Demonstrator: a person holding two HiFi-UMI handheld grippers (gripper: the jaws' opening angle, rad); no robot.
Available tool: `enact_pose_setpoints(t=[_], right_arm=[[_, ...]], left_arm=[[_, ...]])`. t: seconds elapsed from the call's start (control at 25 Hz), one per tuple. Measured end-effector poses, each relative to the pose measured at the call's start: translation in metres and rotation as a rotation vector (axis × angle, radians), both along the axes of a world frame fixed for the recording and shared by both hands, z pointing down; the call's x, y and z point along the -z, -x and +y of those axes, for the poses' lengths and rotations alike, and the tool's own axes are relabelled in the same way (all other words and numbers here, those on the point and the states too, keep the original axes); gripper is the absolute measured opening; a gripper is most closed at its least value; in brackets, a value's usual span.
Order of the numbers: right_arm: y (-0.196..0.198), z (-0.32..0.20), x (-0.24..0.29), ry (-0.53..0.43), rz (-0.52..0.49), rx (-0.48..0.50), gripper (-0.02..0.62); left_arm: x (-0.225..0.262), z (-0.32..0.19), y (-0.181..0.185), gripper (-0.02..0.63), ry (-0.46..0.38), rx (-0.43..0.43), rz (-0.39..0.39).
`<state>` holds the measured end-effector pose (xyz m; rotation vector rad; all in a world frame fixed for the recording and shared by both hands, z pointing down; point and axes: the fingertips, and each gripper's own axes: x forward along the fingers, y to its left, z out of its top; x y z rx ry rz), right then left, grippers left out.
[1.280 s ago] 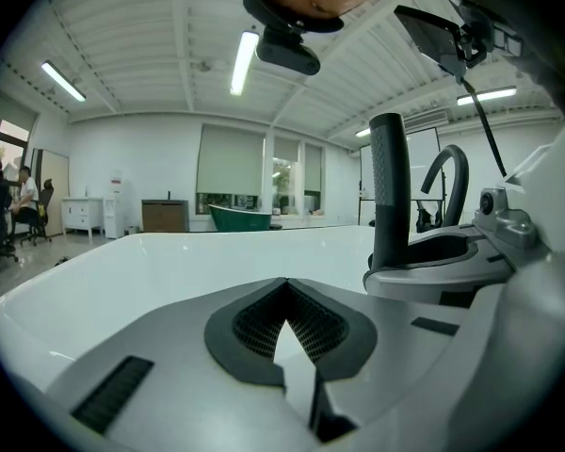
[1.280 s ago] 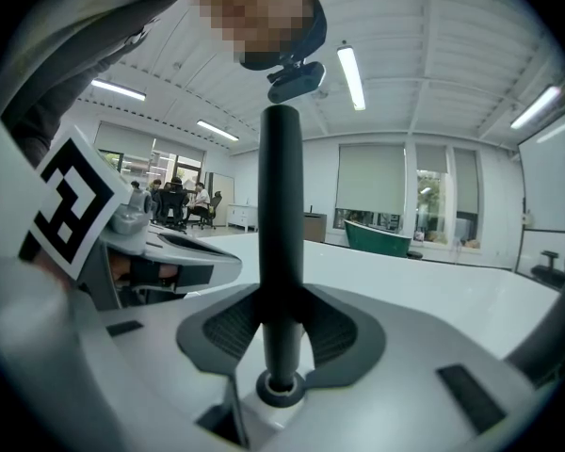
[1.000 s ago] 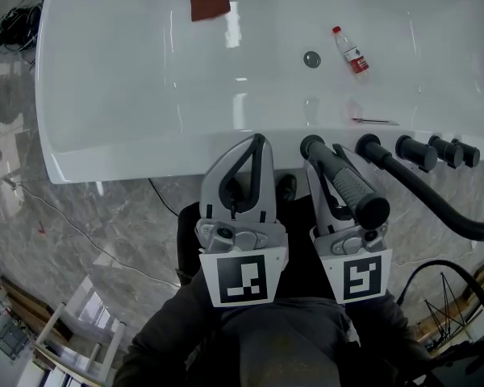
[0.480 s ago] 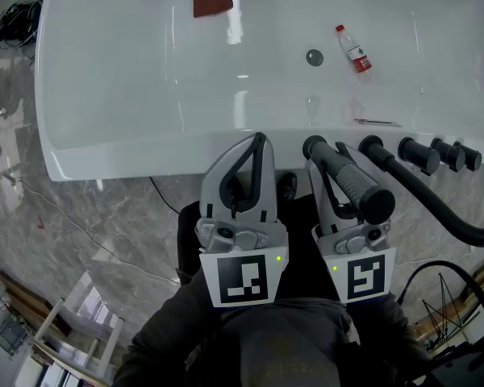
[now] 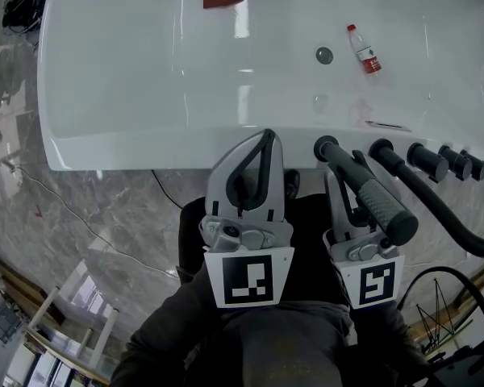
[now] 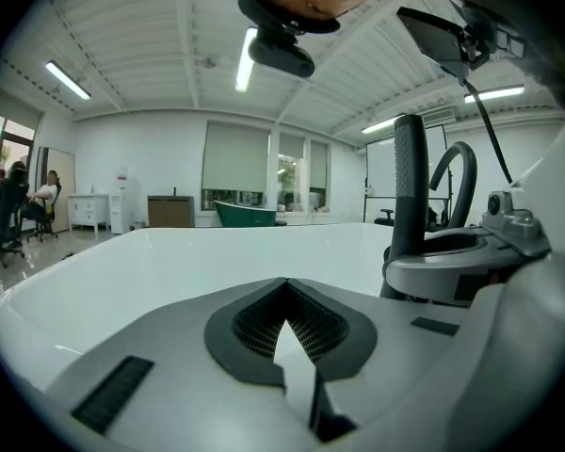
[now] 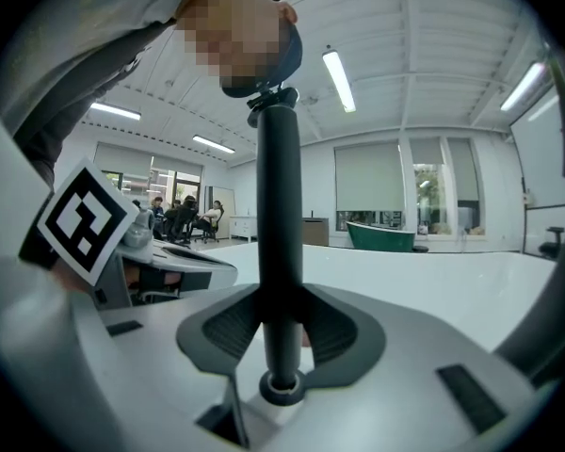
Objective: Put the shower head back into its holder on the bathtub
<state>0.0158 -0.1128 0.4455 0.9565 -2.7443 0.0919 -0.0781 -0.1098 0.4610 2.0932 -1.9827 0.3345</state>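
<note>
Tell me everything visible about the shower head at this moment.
The shower head is a slim black wand with a gray textured band toward its thicker end. The right gripper has its jaws shut on the shaft, pads pressing both sides. It lies tilted along that gripper, its narrow end at the bathtub rim, beside the black fittings and not yet in a holder. Whether the black hose joins it cannot be told.
</note>
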Motion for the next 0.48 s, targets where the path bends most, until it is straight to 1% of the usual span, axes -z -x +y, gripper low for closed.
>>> enact_pose_setpoints(t=[0.12, 0.2, 0.32, 0.48], right_arm=[[-0.003, -0.003, -0.005, 0.033, -0.027, -0.016, 0.140], [-0.003, -0.003, -0.009, 0.023, -0.004, -0.020, 0.140], [0.003, -0.001, -0.017, 0.003, 0.035, 0.002, 0.140], [0.004, -0.002, -0.019, 0.006, 0.019, 0.009, 0.140]], left_arm=[[-0.001, 0.002, 0.000, 0.003, 0.003, -0.004, -0.001], [-0.002, 0.002, 0.000, 0.003, 0.003, -0.002, 0.001], [-0.003, 0.002, 0.001, 0.003, 0.000, 0.001, -0.004], [-0.005, 0.002, 0.003, 0.003, 0.004, 0.005, -0.003]])
